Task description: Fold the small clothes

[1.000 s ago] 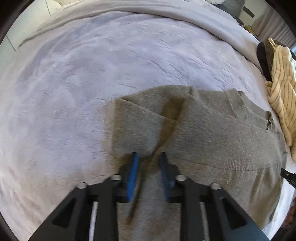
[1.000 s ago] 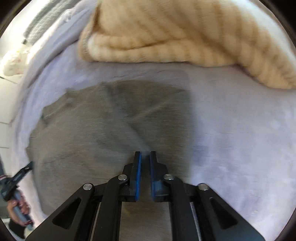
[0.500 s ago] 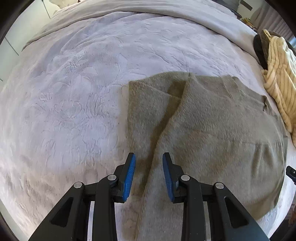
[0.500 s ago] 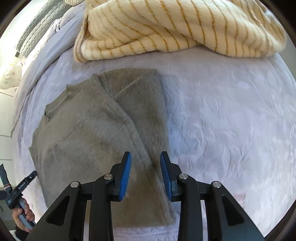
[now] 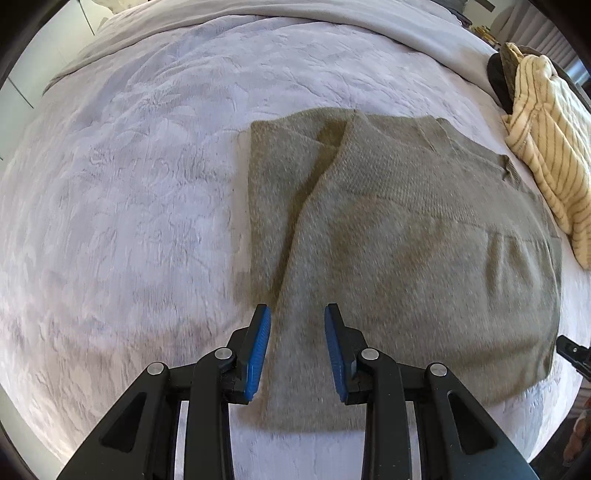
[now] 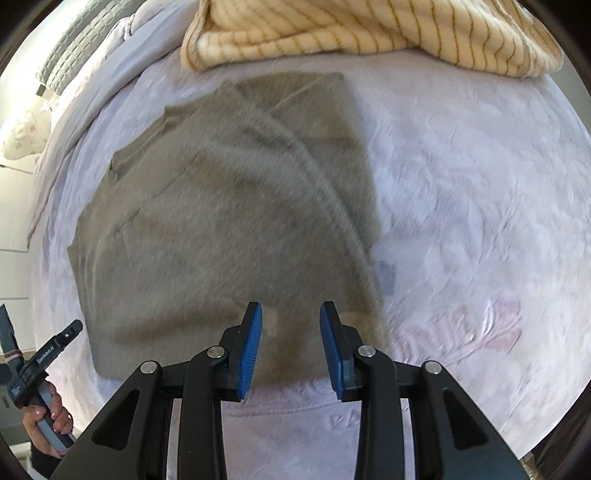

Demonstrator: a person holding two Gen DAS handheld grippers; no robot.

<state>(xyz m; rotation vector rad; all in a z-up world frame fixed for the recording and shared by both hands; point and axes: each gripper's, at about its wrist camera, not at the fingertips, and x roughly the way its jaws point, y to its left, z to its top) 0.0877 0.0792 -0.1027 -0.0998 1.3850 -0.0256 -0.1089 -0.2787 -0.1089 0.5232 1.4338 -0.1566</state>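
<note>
Lavender-covered bed (image 5: 129, 184) with flat olive sweater (image 5: 406, 229) and striped cream garment (image 5: 550, 147).

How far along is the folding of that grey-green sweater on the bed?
The olive sweater already lies flat with its sides folded in. Both tools, left and right, hang open and empty above it. The cream striped garment beside it is still a heap.

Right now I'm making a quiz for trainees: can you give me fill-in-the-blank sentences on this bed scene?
1. The grey-green sweater lies ____ on the bedspread.
2. The cream garment beyond it has thin ____.
3. The left claw holds ____ between its blue pads.
4. The right claw stands ____.

Missing words: folded; stripes; nothing; open
</note>
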